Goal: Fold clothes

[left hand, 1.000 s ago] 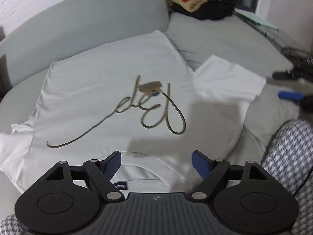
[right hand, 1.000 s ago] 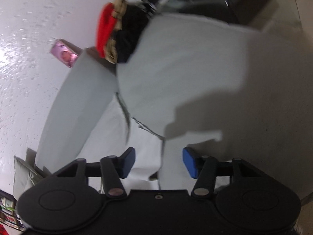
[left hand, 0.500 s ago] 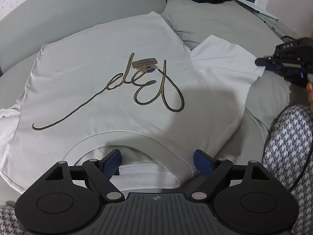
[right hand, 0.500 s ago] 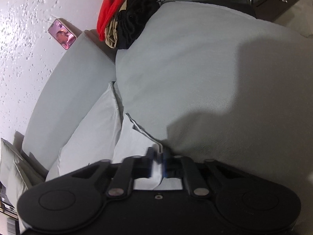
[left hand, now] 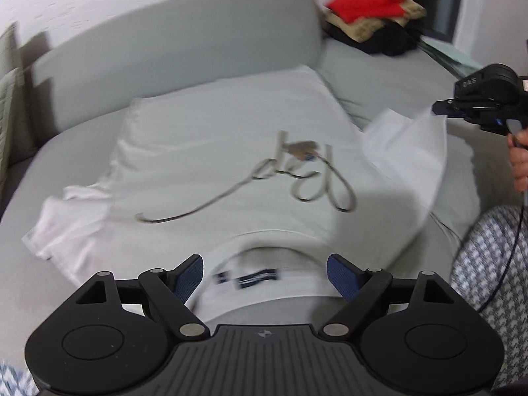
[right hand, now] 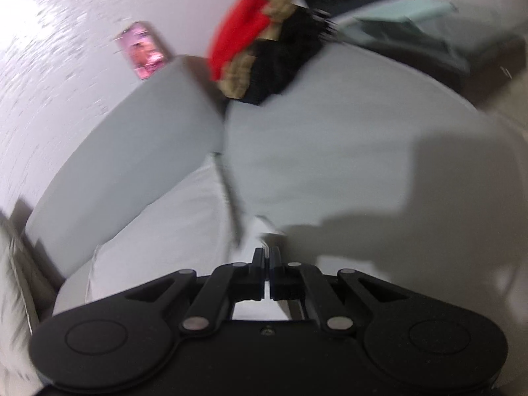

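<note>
A white T-shirt (left hand: pixel 231 151) is lying front-up on the grey sofa (left hand: pixel 184 33). The left gripper (left hand: pixel 264 272) is hovering above the collar (left hand: pixel 250 274), jaws wide and empty. At right, the right gripper (left hand: pixel 442 107), its jaws having just been closing, is now pinching the sleeve (left hand: pixel 409 142) and lifting it off the cushion where earlier it lay flat; the first inward fold is probably beginning.
</note>
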